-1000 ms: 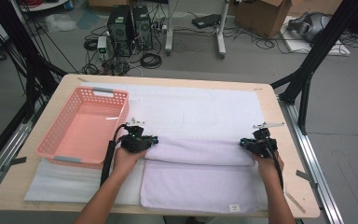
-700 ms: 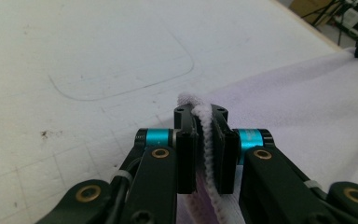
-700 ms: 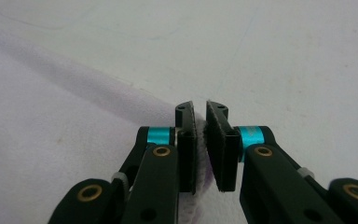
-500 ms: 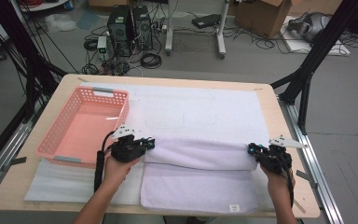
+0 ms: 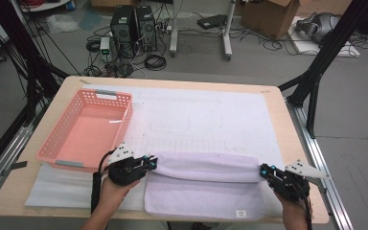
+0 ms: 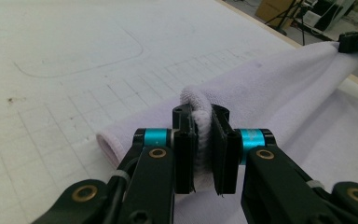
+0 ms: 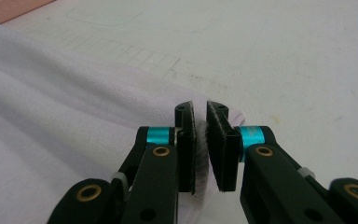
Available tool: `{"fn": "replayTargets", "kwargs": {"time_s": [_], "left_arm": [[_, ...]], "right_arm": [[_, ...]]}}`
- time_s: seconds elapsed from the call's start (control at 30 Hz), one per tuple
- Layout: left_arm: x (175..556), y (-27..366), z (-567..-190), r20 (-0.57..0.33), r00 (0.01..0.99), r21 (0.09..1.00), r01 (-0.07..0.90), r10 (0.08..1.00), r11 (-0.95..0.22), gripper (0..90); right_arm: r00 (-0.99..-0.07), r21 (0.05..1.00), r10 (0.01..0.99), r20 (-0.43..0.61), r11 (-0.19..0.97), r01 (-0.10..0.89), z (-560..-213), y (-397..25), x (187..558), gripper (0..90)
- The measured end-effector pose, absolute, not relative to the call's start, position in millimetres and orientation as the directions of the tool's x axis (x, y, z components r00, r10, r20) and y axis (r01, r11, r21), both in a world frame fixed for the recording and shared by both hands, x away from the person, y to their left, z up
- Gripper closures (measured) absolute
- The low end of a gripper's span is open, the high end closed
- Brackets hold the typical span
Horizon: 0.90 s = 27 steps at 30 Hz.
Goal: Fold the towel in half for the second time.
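A pale lilac towel was spread on the near half of the desk, on a white mat, with its far part doubled back toward the person so that a fold ran from side to side. The left tool was pressed together on the left end of that fold, a rolled hem of cloth pinched between its black jaws, as was seen plainly in the left gripper view. The right tool was clamped on the right end in the same way, a sliver of cloth caught between its pads. The step in hand was judged to be a fold across the towel, with the gripped edge carried toward the near edge. The next move, it was judged, would call for both ends to be drawn level and at the same pace, the cloth kept taut between them, and the edge laid flush on the near hem before the jaws were let go. A pink basket stood just beyond the left tool, apart from the towel.
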<state>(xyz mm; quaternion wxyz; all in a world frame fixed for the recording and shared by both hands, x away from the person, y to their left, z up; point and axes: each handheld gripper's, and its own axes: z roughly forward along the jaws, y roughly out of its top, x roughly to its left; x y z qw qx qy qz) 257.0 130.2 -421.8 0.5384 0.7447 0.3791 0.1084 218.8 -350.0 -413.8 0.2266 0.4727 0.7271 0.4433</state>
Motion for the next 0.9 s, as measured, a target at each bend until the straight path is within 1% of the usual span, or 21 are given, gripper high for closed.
{"fn": "replayTargets", "kwargs": {"time_s": [0.3, 0.33, 0.37, 0.4, 0.43, 0.47, 0.5, 0.57, 0.6, 0.67, 0.73, 0.8, 0.83, 0.9], "left_arm": [[228, 139, -431, -0.25, 0.685, 0.873, 0.465, 0.685, -0.147, 79.5], [226, 140, -432, -0.257, 0.677, 0.868, 0.476, 0.689, -0.144, 77.4], [225, 141, -433, -0.273, 0.668, 0.859, 0.493, 0.692, -0.137, 72.1], [225, 142, -434, -0.293, 0.656, 0.849, 0.513, 0.696, -0.126, 63.8], [225, 143, -434, -0.302, 0.645, 0.844, 0.524, 0.702, -0.118, 56.5], [225, 143, -434, -0.304, 0.64, 0.844, 0.525, 0.706, -0.113, 53.0], [225, 143, -434, -0.298, 0.641, 0.849, 0.517, 0.707, -0.111, 50.7], [224, 141, -433, -0.288, 0.649, 0.854, 0.507, 0.705, -0.118, 46.8], [224, 140, -433, -0.282, 0.652, 0.853, 0.507, 0.704, -0.127, 45.9], [225, 135, -436, -0.282, 0.661, 0.842, 0.518, 0.696, -0.15, 44.7], [226, 131, -440, -0.281, 0.661, 0.829, 0.532, 0.695, -0.171, 42.8], [226, 127, -443, -0.268, 0.669, 0.824, 0.532, 0.693, -0.195, 44.0], [225, 125, -444, -0.26, 0.668, 0.821, 0.533, 0.697, -0.204, 47.1], [224, 122, -446, -0.239, 0.673, 0.818, 0.528, 0.7, -0.227, 56.2]], "right_arm": [[-0.466, 0.854, 0.881, 0.081, 0.18, 0.488, -415, -349, 187, 81.6], [-0.468, 0.849, 0.88, 0.081, 0.185, 0.496, -416, -348, 183, 81.2], [-0.47, 0.842, 0.879, 0.079, 0.193, 0.503, -416, -348, 181, 80.2], [-0.474, 0.835, 0.876, 0.089, 0.194, 0.514, -417, -348, 179, 76.6], [-0.483, 0.832, 0.871, 0.087, 0.203, 0.517, -418, -349, 177, 70.5], [-0.48, 0.835, 0.873, 0.085, 0.2, 0.512, -417, -349, 175, 62.7], [-0.479, 0.847, 0.874, 0.088, 0.188, 0.498, -415, -350, 174, 58.6], [-0.471, 0.872, 0.878, 0.089, 0.16, 0.463, -409, -350, 172, 51.0], [-0.469, 0.879, 0.878, 0.094, 0.148, 0.453, -406, -349, 171, 50.6], [-0.482, 0.878, 0.873, 0.08, 0.166, 0.448, -404, -345, 173, 50.2], [-0.487, 0.857, 0.872, 0.052, 0.211, 0.47, -409, -339, 178, 49.5], [-0.486, 0.826, 0.873, 0.038, 0.246, 0.507, -418, -334, 187, 49.5], [-0.482, 0.807, 0.875, 0.042, 0.254, 0.532, -423, -332, 191, 50.0], [-0.475, 0.766, 0.879, 0.028, 0.287, 0.576, -431, -330, 197, 57.2]]}}
